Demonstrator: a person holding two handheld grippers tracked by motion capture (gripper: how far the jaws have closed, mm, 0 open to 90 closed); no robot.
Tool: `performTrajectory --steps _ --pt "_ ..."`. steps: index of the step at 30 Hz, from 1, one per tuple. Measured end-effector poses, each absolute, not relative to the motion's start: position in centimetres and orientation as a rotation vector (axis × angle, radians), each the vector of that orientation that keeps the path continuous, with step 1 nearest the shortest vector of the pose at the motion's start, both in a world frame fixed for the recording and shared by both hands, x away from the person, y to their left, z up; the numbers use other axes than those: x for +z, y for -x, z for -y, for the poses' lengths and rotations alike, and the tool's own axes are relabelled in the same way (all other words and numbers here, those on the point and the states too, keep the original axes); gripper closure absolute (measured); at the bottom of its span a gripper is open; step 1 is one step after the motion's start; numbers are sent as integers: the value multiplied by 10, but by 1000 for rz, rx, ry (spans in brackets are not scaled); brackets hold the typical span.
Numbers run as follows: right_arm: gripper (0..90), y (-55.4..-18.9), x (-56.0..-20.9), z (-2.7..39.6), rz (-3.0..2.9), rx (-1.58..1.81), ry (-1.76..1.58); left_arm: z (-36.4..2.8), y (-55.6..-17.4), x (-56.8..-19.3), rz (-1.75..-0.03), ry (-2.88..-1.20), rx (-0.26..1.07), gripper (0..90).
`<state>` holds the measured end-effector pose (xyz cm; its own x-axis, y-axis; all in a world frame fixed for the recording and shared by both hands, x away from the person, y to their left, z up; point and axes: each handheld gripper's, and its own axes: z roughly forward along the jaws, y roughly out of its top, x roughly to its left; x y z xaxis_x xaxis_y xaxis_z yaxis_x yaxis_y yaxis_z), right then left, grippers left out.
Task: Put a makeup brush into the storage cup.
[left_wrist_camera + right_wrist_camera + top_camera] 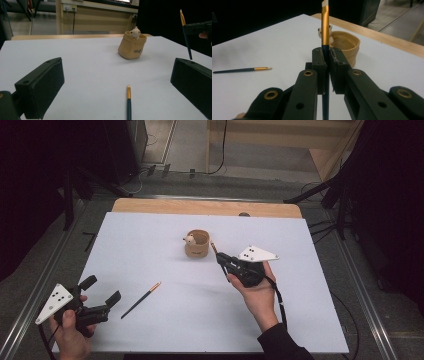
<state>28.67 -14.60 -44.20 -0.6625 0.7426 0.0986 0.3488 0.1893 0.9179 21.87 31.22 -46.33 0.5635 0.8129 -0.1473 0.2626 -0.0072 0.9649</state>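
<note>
Covering most of the wooden table is a wide white sheet (pixel 165 320), and everything in play sits on it or just above it. Near its far middle stands a small tan fabric pot with a soft, rolled rim and a little pale toy figure peeking over its edge (pixel 197 243); it looks light and easy to knock, so anything dropped into it should go in gently. At the near left, the left gripper (pixel 104 290) is held low over the sheet with its black jaws spread wide and nothing between them. The right gripper (pixel 220 257) hovers just beside the pot, jaws pressed together, pinching a thin dark-handled brush with a gold ferrule (pixel 325 30) partway along the handle, its ferrule and pale tip jutting past the jaw tips toward the pot. A second thin dark brush with a gold ferrule (pixel 141 300) lies flat on the sheet between the two grippers, tip pointing toward the pot. Both brushes look stiff, very light and smooth, likely to roll or swivel in the pads; a hold near the middle of the handle, not on the slick ferrule, seems safest
</note>
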Motion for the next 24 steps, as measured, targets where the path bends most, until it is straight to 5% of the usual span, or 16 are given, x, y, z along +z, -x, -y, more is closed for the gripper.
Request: performTrajectory --steps 24 --pt "845 -308 -437 148 -1926 1620 -996 -312 -219 -463 -937 -1561 554 0"
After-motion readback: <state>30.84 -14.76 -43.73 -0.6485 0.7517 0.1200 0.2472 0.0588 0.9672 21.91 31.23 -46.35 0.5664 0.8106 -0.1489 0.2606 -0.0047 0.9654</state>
